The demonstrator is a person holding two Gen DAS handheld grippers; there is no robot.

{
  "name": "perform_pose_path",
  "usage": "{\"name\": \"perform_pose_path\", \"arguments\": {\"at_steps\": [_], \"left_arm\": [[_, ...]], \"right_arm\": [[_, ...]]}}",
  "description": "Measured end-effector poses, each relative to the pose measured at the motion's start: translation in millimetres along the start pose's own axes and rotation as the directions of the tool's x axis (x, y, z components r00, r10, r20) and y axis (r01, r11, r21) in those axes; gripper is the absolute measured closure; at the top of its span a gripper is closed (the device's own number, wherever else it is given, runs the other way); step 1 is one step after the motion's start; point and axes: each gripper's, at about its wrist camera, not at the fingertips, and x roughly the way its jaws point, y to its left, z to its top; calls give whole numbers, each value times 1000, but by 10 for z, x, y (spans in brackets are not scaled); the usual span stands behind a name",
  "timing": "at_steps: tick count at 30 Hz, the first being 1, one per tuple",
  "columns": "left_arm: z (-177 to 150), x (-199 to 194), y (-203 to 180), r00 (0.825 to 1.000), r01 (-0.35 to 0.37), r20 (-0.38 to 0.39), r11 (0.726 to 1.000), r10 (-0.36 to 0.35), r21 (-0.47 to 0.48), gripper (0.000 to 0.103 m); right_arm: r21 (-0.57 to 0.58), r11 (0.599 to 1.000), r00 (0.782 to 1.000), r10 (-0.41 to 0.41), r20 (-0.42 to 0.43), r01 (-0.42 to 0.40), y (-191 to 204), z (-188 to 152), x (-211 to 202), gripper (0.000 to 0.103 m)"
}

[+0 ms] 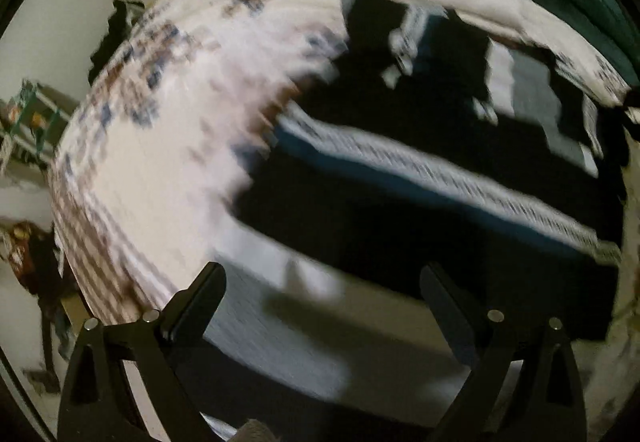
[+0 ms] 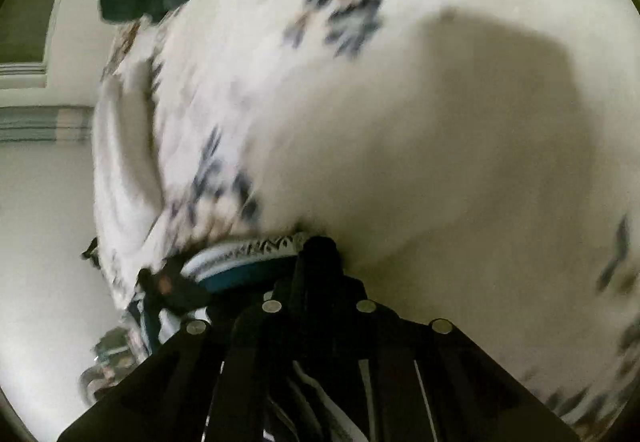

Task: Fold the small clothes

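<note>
While the right gripper [image 2: 316,246] is pinching the black garment's patterned band [image 2: 248,248], a fold is under way.
Left gripper [image 1: 324,282] is hovering wide open, empty, over the garment [image 1: 400,242]; next, grip a free edge.

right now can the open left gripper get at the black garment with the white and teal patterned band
Probably yes: the left gripper is open right above the black garment with the white and teal band, nothing between them.
</note>
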Motion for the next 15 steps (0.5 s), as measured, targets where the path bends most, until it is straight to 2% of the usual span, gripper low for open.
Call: {"name": "perform_pose_path", "arguments": {"at_steps": [3,6,8,9,11,15], "left_arm": [[-289,-20,-384,998,31,-54,999,-30,22,4],[-586,-115,-738,992,80,-101,994,-72,77,4],[-838,-194,-1011,985,123,-140,982,-103,143,4],[-934,-238,-1114,981,142,-155,975,-116,172,4],[-1188,-342,-1375,971,190,-187,952,-146,241,4],[-1587,-430,-1776,946,276,-255,911,-201,306,4]], "right_arm": [[-59,998,995,-27,-92,22,43,125,257,95],[-38,999,986,11,-165,-18,-8,182,290,85],[-21,997,976,63,-206,-69,-107,143,155,55],[-22,996,974,77,-212,-83,-150,106,48,50],[-45,995,969,78,-235,-91,-258,-10,-208,47],[-88,994,953,43,-299,-73,-647,-308,-713,47]]}}
